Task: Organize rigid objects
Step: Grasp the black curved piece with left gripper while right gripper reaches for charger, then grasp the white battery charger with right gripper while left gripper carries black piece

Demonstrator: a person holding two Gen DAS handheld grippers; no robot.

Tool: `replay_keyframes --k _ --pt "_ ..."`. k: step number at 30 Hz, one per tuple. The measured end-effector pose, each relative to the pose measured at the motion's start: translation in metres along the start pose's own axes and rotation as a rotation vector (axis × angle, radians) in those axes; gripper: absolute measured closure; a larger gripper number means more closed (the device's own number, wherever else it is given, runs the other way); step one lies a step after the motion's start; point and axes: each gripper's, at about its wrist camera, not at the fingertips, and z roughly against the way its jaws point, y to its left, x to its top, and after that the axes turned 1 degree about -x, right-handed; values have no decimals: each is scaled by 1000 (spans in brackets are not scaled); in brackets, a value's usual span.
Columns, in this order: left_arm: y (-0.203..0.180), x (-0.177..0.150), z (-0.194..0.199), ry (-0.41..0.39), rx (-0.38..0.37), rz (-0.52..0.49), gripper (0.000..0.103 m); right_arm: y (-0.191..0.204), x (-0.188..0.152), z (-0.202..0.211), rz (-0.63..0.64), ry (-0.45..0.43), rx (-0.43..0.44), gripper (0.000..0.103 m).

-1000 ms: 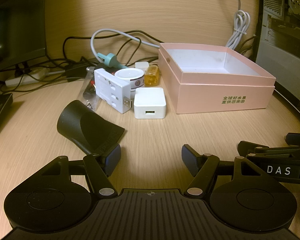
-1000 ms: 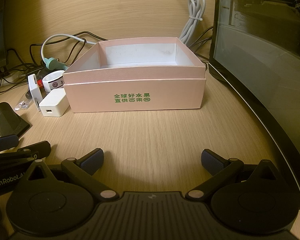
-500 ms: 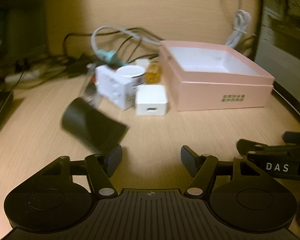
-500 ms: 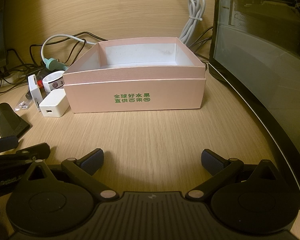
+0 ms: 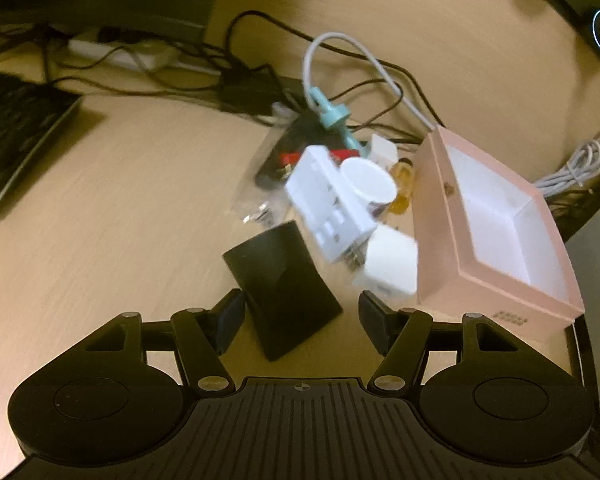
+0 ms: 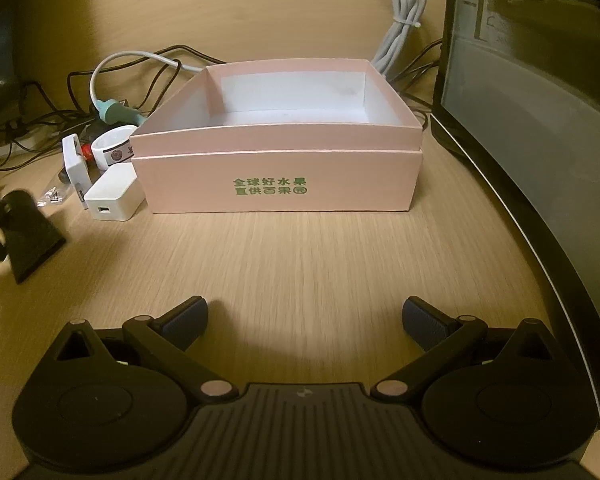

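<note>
A black flared nozzle lies on the wooden desk between the fingers of my left gripper. The left pad is against its side and the right pad stands apart from it, so the jaws are open. The right wrist view has the nozzle at its far left. The empty pink box sits to the right, with a white charger cube, a white adapter block, a white round tub and an amber bottle beside it. My right gripper hangs open over bare desk in front of the pink box.
Tangled cables and a teal plug lie behind the small items, with a power strip further back. A keyboard is at the left. A computer case walls off the right side. A clear bag of screws lies by the adapter.
My left gripper has risen, rolled and shifted so the nozzle now lies between its fingers instead of at the left fingertip. It has slid out of the right wrist view. The right gripper has stayed still.
</note>
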Motion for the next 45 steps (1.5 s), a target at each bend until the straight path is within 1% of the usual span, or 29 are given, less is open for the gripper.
replay_keyframes --k 3,4,5,6,7,11,13,14,16,18,19,20,22,25,27,28,29,31,33,34,36,37,38,39,40,41,42,43,45 --pt "-1 10 -14 6 0 5 36 1 2 0 -16 19 -16 0" --pt "-2 12 -17 0 -4 -16 36 2 3 0 -21 26 -22 0" --pt "-3 13 -20 -5 -3 -48 40 2 4 0 -25 33 -26 0" --pt "-4 12 -23 -11 6 -94 50 3 4 0 -27 40 -29 0" --pt "-5 11 -24 -18 13 -134 50 3 5 0 -26 44 -28 0" --pt "-4 3 -19 -63 -6 -277 51 2 6 0 -9 54 -13 0" --pt "2 -1 -9 -75 -25 -305 51 4 6 0 18 44 11 2" --pt "7 -3 -1 -78 -48 -300 51 5 7 0 27 46 22 8" --pt "20 -7 19 -74 -95 -268 51 13 11 4 71 41 62 15" --pt "32 -12 42 -81 -134 -253 51 28 19 12 148 -2 114 15" --pt "39 -15 55 -92 -146 -253 51 38 23 19 198 -48 129 15" --pt "45 -17 66 -101 -149 -253 51 52 28 26 264 -109 136 15" --pt "57 -20 83 -106 -146 -237 51 76 37 35 373 -184 170 15" --pt "74 -23 96 -96 -135 -160 51 116 55 33 505 -202 238 17" --pt "83 -27 102 -95 -129 -117 51 139 67 24 559 -216 247 20" --pt "87 -30 107 -97 -124 -99 51 149 74 17 573 -219 241 25" --pt "91 -31 111 -97 -119 -86 51 158 83 9 577 -210 243 34" --pt "101 -36 120 -97 -112 -59 51 167 95 -3 555 -179 262 46" --pt "112 -40 128 -103 -99 -33 51 178 106 -19 534 -140 280 46" --pt "119 -41 130 -107 -86 -19 51 184 108 -24 525 -116 293 48" --pt "128 -43 133 -120 -65 4 51 192 108 -22 526 -37 404 56" --pt "134 -44 136 -129 -59 26 51 195 105 -10 548 -23 496 57" --pt "138 -44 138 -135 -60 46 51 195 101 4 578 -36 558 56" --pt "141 -45 139 -138 -62 62 51 194 95 18 601 -66 585 56" --pt "143 -45 140 -142 -57 71 51 190 90 29 608 -88 586 51" --pt "143 -46 141 -144 -49 71 51 188 87 33 599 -86 572 41" --pt "142 -47 142 -144 -39 69 51 186 85 33 581 -76 553 36" --pt "142 -47 143 -142 -33 68 51 185 84 30 567 -65 536 33" --pt "140 -49 146 -131 -22 64 51 189 83 18 547 -46 501 33"
